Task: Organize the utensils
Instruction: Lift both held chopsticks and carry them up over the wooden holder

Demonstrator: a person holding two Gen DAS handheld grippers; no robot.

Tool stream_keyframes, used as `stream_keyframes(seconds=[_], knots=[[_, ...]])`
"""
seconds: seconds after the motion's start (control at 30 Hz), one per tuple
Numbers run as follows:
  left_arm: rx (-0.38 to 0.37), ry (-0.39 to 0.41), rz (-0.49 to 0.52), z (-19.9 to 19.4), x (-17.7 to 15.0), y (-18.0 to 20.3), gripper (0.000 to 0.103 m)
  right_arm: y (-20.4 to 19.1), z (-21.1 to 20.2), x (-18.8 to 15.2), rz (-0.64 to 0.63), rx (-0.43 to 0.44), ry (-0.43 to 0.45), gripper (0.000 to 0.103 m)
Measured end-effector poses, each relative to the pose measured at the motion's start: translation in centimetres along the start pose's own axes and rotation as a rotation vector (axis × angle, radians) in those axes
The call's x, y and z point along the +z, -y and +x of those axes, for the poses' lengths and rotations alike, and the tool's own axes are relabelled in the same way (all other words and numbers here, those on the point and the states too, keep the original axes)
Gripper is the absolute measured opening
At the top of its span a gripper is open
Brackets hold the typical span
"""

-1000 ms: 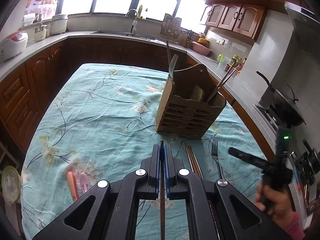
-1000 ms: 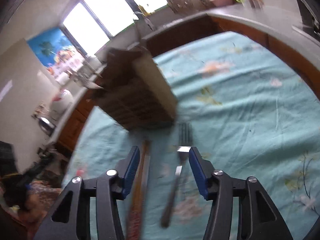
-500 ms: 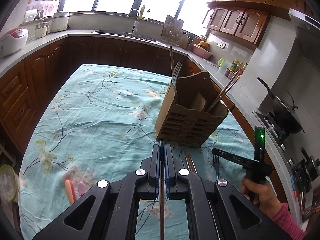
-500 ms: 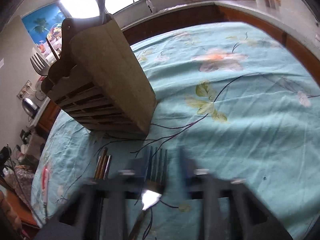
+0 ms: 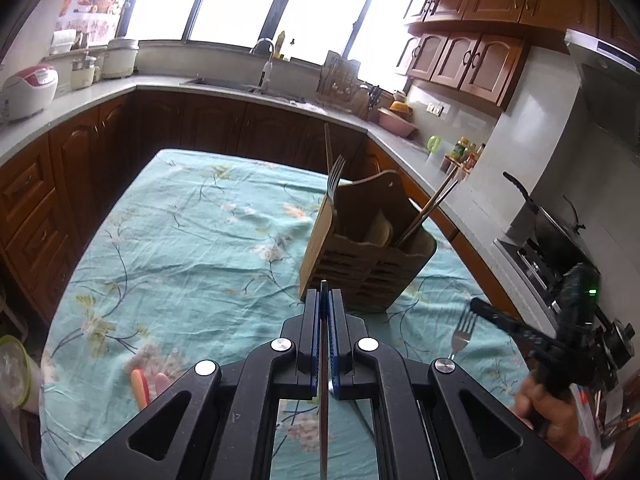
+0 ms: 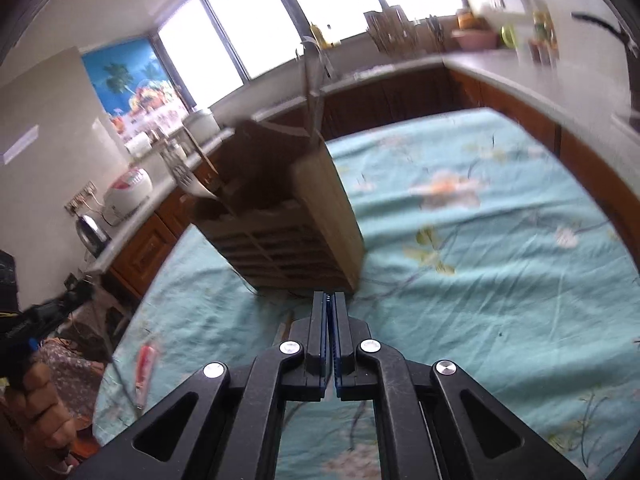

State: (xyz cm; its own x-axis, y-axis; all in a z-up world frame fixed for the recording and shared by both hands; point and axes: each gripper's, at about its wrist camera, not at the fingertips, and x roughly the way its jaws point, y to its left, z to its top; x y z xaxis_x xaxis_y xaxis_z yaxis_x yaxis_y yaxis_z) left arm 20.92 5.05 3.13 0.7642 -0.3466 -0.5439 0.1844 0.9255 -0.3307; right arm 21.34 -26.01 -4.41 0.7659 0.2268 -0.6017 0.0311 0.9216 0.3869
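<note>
Fork [image 5: 464, 330], flat on the cloth [image 5: 192, 240] a second ago, now hangs lifted at lower right, clamped in the right gripper [image 5: 478, 306], whose jaws have just closed. Left gripper [image 5: 324, 308], bottom centre, pinches a chopstick [image 5: 323, 392]. Beyond, mid-frame, the caddy [image 5: 364, 256] holds another fork [image 5: 335, 178] and chopsticks [image 5: 432, 204].

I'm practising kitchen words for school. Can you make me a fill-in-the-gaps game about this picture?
1. The right tongs are shut on a ___.
2. The wooden holder stands on a flowery ___.
3. The left tongs are ___ on a thin stick.
Missing words: fork; tablecloth; shut.
The right tongs have just been closing on the fork.
</note>
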Motion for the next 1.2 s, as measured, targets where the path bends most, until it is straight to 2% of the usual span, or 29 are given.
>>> stream_keyframes(seconds=[0.07, 0.27, 0.47, 0.8, 1.2], knots=[[0.0, 0.013, 0.004, -0.5, -0.1, 0.1, 0.002, -0.9, -1.1, 0.3, -0.004, 0.013, 0.037, 0.002], [0.002, 0.058, 0.016, -2.1, 0.0, 0.6, 0.002, -4.0, -4.0, 1.1, -0.109, -0.054, 0.152, 0.002], [-0.005, 0.089, 0.021, -3.0, 0.3, 0.6, 0.002, -5.2, -5.7, 2.1, -0.145, -0.066, 0.217, 0.002], [-0.024, 0.162, 0.01, -3.7, 1.4, 0.5, 0.002, -5.6, -7.0, 3.5, -0.165, -0.095, 0.285, 0.002], [-0.036, 0.287, -0.005, -2.4, 4.8, 0.2, 0.002, -6.2, -7.4, 6.3, -0.209, -0.147, 0.375, 0.002]])
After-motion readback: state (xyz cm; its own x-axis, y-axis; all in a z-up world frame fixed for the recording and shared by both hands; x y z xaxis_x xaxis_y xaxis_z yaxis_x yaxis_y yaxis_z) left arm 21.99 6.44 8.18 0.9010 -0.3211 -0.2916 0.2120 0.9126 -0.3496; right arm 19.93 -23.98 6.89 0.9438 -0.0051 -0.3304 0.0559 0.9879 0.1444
